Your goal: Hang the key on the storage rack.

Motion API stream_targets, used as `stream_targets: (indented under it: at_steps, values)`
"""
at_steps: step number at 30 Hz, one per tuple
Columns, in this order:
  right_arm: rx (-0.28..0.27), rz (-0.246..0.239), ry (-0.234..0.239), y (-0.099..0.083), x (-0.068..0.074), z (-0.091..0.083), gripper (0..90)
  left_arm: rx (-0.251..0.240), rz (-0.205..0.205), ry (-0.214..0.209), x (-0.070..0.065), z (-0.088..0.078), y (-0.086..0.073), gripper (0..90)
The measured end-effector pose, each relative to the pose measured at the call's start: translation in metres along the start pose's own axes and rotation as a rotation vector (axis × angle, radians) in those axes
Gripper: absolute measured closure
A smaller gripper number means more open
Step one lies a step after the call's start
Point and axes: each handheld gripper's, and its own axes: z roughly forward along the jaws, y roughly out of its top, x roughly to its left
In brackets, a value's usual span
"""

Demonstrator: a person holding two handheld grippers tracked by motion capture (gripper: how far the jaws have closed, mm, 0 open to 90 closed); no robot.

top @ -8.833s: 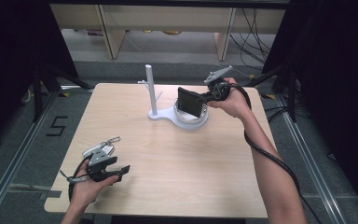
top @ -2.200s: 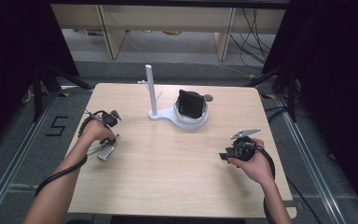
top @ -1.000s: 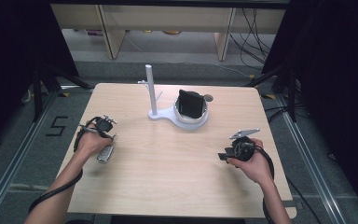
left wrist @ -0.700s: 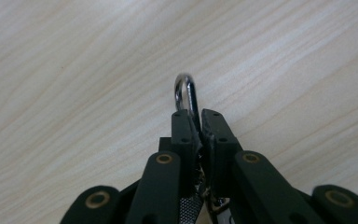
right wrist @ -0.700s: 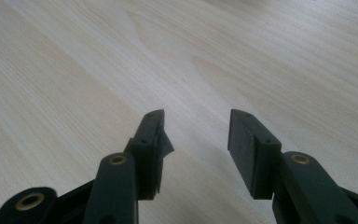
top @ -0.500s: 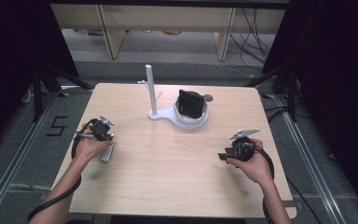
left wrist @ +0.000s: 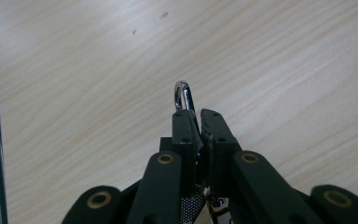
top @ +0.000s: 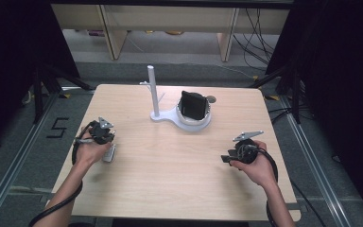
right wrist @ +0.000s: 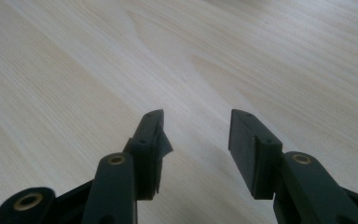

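Nearer the person than seconds ago, the left claw (left wrist: 195, 122) is clamping a metal clip (left wrist: 183, 95) over the bench (top: 170, 156); right claw (right wrist: 195, 135) is gaping empty; next, likely carrying it to the white stand (top: 153, 94)

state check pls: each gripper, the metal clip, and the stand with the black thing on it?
left gripper: shut on the metal clip, low over the table.
metal clip: pinched between the jaws, rounded end sticking out past them.
right gripper: open, nothing between the jaws.
white stand: upright on the table, post bare.
black object: sitting in the stand's ring base, untouched.
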Motion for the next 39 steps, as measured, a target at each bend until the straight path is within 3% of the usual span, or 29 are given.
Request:
stream_targets:
  at_steps: [7, 16, 18, 22, 28, 32, 34, 39]
  values:
    - [0.002, 0.006, -0.002, 0.0, 0.001, 0.0, 56.4, -0.1, 0.012, 0.053, -0.002, -0.009, 0.002, 84.9]
    - [0.004, 0.01, -0.002, -0.001, 0.001, -0.001, 56.4, -0.207, -0.026, 0.092, -0.007, -0.014, 0.007, 85.0]
    - [-0.005, -0.012, -0.006, -0.001, 0.0, 0.001, 56.4, -0.226, -0.031, 0.095, -0.008, -0.014, 0.009, 85.0]
    - [0.003, 0.008, -0.005, -0.001, 0.001, -0.001, 56.4, -0.251, -0.035, 0.108, -0.009, -0.015, 0.011, 85.0]
    - [-0.011, -0.011, -0.008, -0.001, -0.001, 0.0, 56.4, -0.3, -0.046, 0.121, -0.011, -0.016, 0.015, 85.0]
    - [0.0, 0.012, -0.002, -0.001, 0.001, -0.001, 56.4, -0.31, -0.044, 0.132, -0.013, -0.018, 0.018, 85.0]
    - [-0.024, -0.009, -0.01, -0.002, 0.0, 0.002, 56.4, -0.314, -0.042, 0.134, -0.014, -0.019, 0.02, 85.0]
    - [-0.023, -0.004, -0.011, -0.002, 0.001, 0.002, 56.4, -0.338, -0.038, 0.145, -0.016, -0.021, 0.024, 85.0]
